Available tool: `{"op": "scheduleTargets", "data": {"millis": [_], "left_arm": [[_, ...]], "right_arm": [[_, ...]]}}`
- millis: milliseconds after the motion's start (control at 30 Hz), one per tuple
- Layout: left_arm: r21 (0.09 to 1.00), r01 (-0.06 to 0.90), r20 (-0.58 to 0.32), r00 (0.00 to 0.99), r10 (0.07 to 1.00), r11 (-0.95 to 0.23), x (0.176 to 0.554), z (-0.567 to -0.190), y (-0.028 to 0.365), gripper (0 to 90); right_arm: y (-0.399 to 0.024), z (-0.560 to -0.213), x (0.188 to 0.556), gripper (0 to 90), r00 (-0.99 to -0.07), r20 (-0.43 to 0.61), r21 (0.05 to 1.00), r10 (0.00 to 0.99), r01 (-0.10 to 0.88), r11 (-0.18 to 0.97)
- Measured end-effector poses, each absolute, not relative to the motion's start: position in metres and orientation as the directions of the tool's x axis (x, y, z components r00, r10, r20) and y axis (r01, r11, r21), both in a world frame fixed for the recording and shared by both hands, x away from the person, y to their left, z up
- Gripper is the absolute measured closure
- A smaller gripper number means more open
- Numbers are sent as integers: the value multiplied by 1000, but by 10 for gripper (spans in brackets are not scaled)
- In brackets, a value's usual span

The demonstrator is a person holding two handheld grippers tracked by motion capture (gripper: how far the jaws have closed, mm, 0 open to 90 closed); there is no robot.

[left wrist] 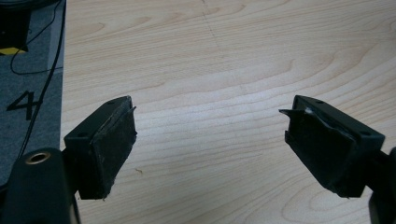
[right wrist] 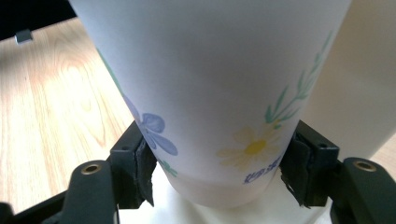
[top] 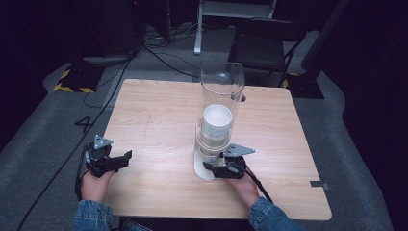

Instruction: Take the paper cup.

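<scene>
Your right gripper (top: 215,168) sits at the foot of the tall clear plastic tube dispenser (top: 222,89), which stands upright on its white base (top: 202,168) a little toward the near edge from the middle of the light wood-grain table (top: 159,120). In the right gripper view, its two black jaws stand on either side of the lowest white paper cup printed with blue and yellow flowers (right wrist: 210,93), each pad pressed against the cup's wall just above its bottom rim, so the gripper holds the cup at a narrow setting. The cup's long axis runs straight up and down, in line with the tube and the stack of cups (top: 216,126) resting above it, and the jaws come at it level, from the side of the table's near edge. That is the relation your next move appears to turn on: the cup lies directly ahead of the right gripper and hangs mouth-up, so it would most likely have to come away downward along that axis. Your left gripper (top: 118,161) rests well apart near the near-left corner, its jaws standing wide over bare wood with nothing between them; your right hand (top: 245,188) is plainly the nearer one.
</scene>
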State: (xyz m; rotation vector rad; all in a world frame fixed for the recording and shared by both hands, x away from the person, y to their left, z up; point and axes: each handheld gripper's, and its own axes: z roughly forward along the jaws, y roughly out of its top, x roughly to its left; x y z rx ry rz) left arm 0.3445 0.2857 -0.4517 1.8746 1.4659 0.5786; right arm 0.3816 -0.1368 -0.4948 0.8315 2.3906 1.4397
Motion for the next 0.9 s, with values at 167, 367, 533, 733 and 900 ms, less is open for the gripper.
{"op": "scheduleTargets", "data": {"millis": [167, 367, 533, 733, 900], "left_arm": [[737, 662, -63, 274, 960, -140, 346, -452, 285, 162], [735, 663, -64, 277, 959, -142, 349, -452, 282, 162], [733, 664, -63, 279, 958, -145, 351, -452, 279, 162], [734, 662, -61, 287, 956, -152, 357, -451, 276, 162], [732, 662, -66, 302, 951, -159, 364, -452, 270, 162]], "right_arm": [[-135, -499, 381, 349, -811, 91, 839, 577, 375, 395], [-137, -500, 381, 348, -808, 89, 821, 583, 391, 417], [-138, -500, 379, 348, -806, 80, 815, 586, 391, 427], [-147, -498, 375, 348, -795, 58, 816, 603, 386, 430], [-153, -498, 372, 349, -788, 49, 812, 614, 389, 435]]}}
